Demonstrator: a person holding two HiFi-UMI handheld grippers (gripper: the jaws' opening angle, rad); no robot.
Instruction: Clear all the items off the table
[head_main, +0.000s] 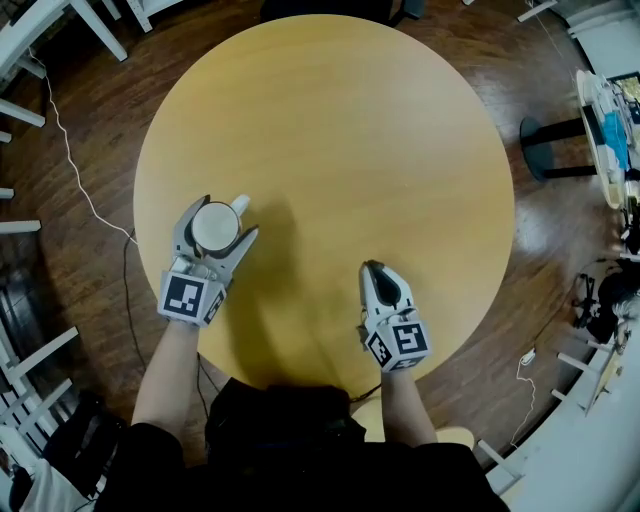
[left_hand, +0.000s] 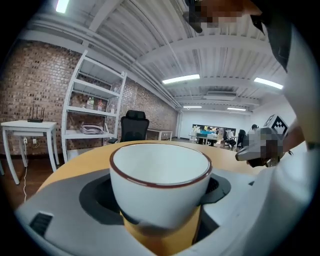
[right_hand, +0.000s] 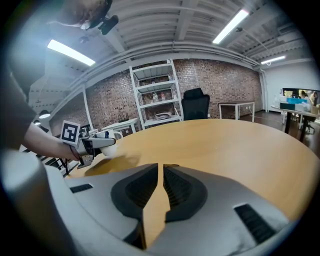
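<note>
A white cup (head_main: 215, 227) with a brown rim (left_hand: 160, 162) stands on the round yellow table (head_main: 350, 120) near its left front edge, handle pointing away from me. My left gripper (head_main: 228, 217) reaches around it, one finger on each side, and the pads touch the cup's wall in the left gripper view (left_hand: 160, 200). My right gripper (head_main: 372, 268) rests low over the table's front right part, jaws together with nothing between them (right_hand: 161, 167). The right gripper view also catches the left gripper (right_hand: 92, 143) and the cup (right_hand: 107, 135) far off to its left.
Wooden floor surrounds the table. White chair frames (head_main: 30, 60) stand at the left, with a white cable (head_main: 75, 170) trailing across the floor. A small cluttered table (head_main: 605, 130) sits at the right edge. A white shelf unit (left_hand: 92, 115) and an office chair (right_hand: 195, 105) stand beyond.
</note>
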